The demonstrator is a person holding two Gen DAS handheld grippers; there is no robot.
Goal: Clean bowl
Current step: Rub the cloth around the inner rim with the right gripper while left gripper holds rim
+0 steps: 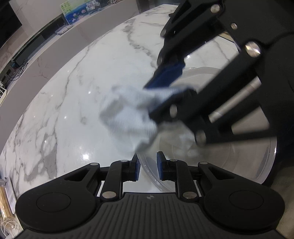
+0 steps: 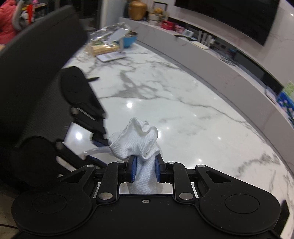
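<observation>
A clear glass bowl [image 1: 238, 165] sits on the white marble table [image 1: 73, 103]. My left gripper [image 1: 148, 168] is shut on the bowl's near rim, one blue pad on each side of it. My right gripper [image 2: 143, 170] is shut on a white waffle-weave cloth [image 2: 136, 143]. In the left wrist view the right gripper [image 1: 165, 88] comes in from the upper right, blurred, holding the cloth [image 1: 128, 115] over the bowl's left rim. In the right wrist view the left gripper [image 2: 95, 145] is at the left, with the bowl's rim [image 2: 97, 149] faintly visible by the cloth.
At the table's far end stand a blue bowl [image 2: 131, 39], a phone on a stand [image 2: 117, 35], a wooden box [image 2: 104, 48] and a flat white device [image 2: 110, 56]. A grey ledge [image 2: 211, 73] borders the table. A colourful picture [image 1: 75, 9] stands beyond.
</observation>
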